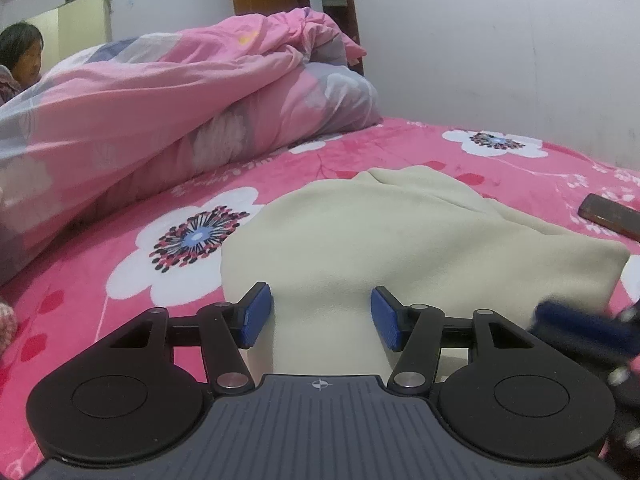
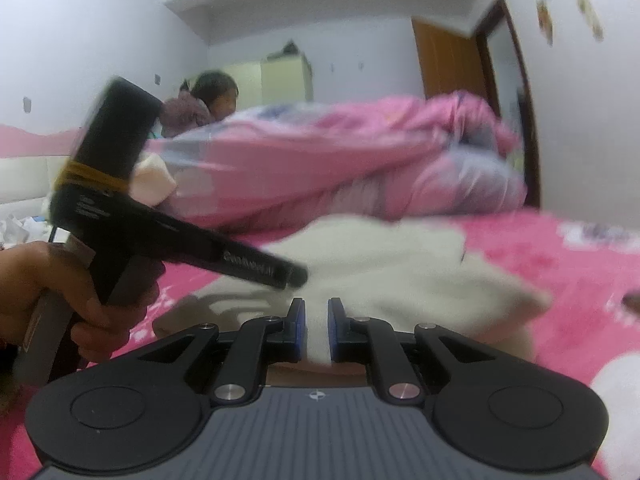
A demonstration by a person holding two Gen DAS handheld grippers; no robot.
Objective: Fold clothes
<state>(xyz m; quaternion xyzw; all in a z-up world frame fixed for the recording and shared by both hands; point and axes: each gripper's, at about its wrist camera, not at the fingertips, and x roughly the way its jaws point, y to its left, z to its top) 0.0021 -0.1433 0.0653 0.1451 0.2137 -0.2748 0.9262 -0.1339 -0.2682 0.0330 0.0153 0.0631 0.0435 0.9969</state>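
Left gripper (image 1: 322, 316): blue pads stand apart, about half spread, with the cream fleece garment (image 1: 400, 240) passing between them. I see cloth in the gap in the lower centre of the left wrist frame, but neither pad presses on it.

Right gripper (image 2: 317, 330): blue pads stand close together with a narrow slot between them. Pale cloth shows in that slot in the lower centre of the right wrist frame; I cannot tell whether the pads pinch it. That frame is blurred.

Cream garment lies in a folded heap on the pink flowered bedsheet (image 1: 120, 272), filling the centre of both frames. Its near edge reaches under both grippers.

Behind it, upper left to centre, a bunched pink quilt with grey and white patches (image 1: 180, 100) is piled on the bed.

A dark flat phone-like slab (image 1: 608, 216) rests on the sheet at the right edge of the left wrist frame, apart from the garment.

In the right wrist frame, the left hand (image 2: 60, 292) grips the black handle at the left edge, its gripper reaching over the cream cloth.

A second person (image 1: 20, 56) sits beyond the quilt, upper left.
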